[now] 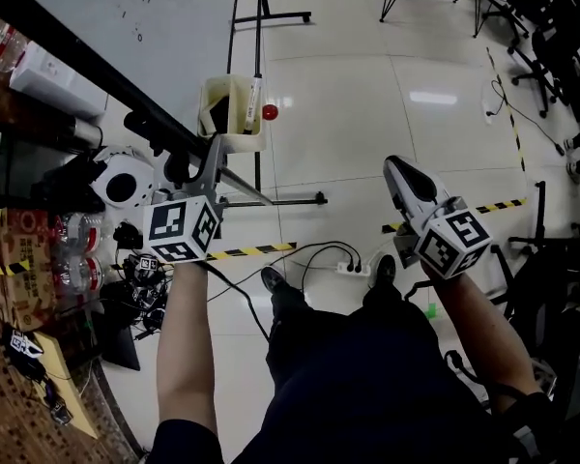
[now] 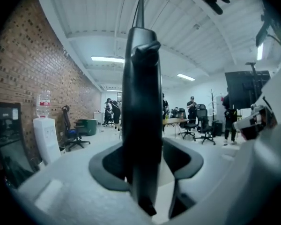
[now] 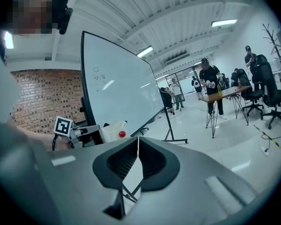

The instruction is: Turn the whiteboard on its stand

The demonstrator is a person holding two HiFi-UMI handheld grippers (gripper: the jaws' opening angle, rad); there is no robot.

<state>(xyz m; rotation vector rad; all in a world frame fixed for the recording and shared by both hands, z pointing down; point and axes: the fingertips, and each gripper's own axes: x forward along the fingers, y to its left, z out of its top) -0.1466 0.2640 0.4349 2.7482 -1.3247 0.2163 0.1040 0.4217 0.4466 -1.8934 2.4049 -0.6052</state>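
Observation:
The whiteboard (image 1: 126,17) stands tilted at the upper left of the head view, its black frame edge (image 1: 97,75) running diagonally down to the right. My left gripper (image 1: 210,153) is shut on that lower frame edge. In the left gripper view the frame (image 2: 140,78) shows as a dark upright bar clamped between the jaws of the left gripper (image 2: 143,168). My right gripper (image 1: 396,167) hangs in the air to the right, shut and holding nothing. In the right gripper view the whiteboard (image 3: 117,88) stands ahead of the right gripper (image 3: 138,146), with the left gripper's marker cube (image 3: 62,125) at its lower corner.
A cream tray (image 1: 234,114) with a marker and a red ball (image 1: 270,112) hangs on the board. The stand's feet (image 1: 280,201) rest on the floor. A power strip (image 1: 353,267) and cables lie below. Boxes and bottles (image 1: 72,249) crowd the left; office chairs (image 1: 551,46) stand at right.

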